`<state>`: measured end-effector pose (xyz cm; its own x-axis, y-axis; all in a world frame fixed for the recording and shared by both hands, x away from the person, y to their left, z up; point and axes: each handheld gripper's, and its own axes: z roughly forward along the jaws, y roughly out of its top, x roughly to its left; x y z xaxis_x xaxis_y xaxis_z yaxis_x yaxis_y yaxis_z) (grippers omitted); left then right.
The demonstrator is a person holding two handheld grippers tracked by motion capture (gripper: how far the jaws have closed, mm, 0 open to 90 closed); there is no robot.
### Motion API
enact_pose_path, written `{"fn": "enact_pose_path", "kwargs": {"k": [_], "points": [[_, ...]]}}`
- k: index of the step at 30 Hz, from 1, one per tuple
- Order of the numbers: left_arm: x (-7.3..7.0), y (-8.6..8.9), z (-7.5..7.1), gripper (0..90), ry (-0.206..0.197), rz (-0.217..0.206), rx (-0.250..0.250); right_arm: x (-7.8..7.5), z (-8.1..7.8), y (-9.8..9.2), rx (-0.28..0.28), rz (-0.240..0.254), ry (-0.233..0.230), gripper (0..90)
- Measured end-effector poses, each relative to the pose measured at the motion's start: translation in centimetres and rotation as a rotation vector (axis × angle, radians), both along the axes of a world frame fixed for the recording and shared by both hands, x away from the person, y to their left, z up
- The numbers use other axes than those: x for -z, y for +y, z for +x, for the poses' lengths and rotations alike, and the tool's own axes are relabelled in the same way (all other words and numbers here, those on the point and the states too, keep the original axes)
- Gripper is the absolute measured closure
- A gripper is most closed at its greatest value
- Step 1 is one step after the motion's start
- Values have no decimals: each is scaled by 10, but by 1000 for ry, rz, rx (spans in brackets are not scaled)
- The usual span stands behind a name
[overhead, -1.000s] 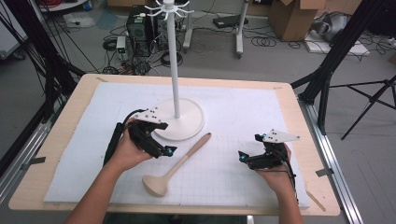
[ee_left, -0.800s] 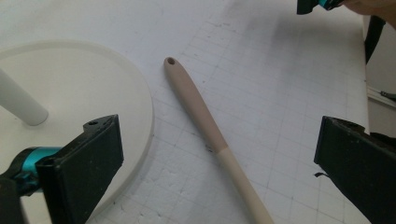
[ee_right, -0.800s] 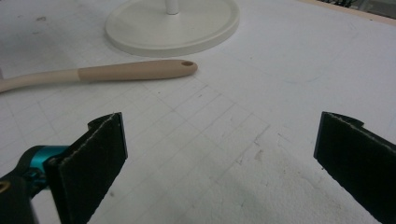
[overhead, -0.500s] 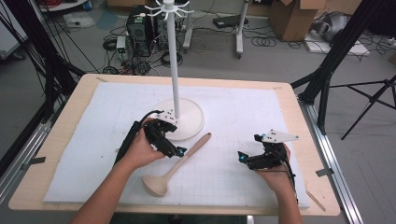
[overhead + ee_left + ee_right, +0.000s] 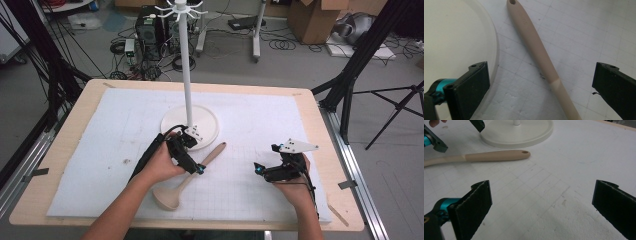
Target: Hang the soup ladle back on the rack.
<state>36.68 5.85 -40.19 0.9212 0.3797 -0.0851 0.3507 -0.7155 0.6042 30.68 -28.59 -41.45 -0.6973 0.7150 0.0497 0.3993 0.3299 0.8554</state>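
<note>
Moved my left gripper [image 5: 192, 162] down-frame over the wooden spoon [image 5: 186, 178] handle, jaws wide apart straddling it. Right gripper [image 5: 260, 170] idle lower right, jaws open, empty.

A lab: computer tower [image 5: 150, 27], floor cables [image 5: 292, 45], black tripod legs [image 5: 395, 105], cardboard boxes [image 5: 312, 17].

Both grippers [image 5: 192, 162] [image 5: 262, 171] are black with teal accents; the right carries what looks like a grey plate; forearms bare.

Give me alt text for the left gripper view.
A beige spoon handle lies diagonally on white gridded matting, between the left gripper's two open black jaws and untouched by them. The stand's round white base sits at left.
</note>
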Motion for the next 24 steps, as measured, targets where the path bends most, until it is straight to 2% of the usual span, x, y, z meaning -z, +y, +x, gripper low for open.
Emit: {"fn": "enact_pose_path", "kwargs": {"k": [5, 8, 12, 16, 21, 24], "points": [[6, -9, -2, 18, 13, 35, 8, 0, 1, 0, -5, -1, -4, 13], [9, -13, -2, 23, 27, 42, 14, 0, 0, 0, -3, 0, 4, 13], [12, -17, -3, 38, 26, 65, 11, 0, 1, 0, -6, -2, -1, 13], [16, -19, -4, 100, 37, 81, 12, 1, 1, 0, -8, -1, 2, 14], [17, -19, -4, 133, 37, 97, 16, 1, 1, 1, -11, -3, 3, 13], [16, -18, -5, 238, 44, 97, 24, 1, 1, 1, -14, -5, 5, 13]]}}
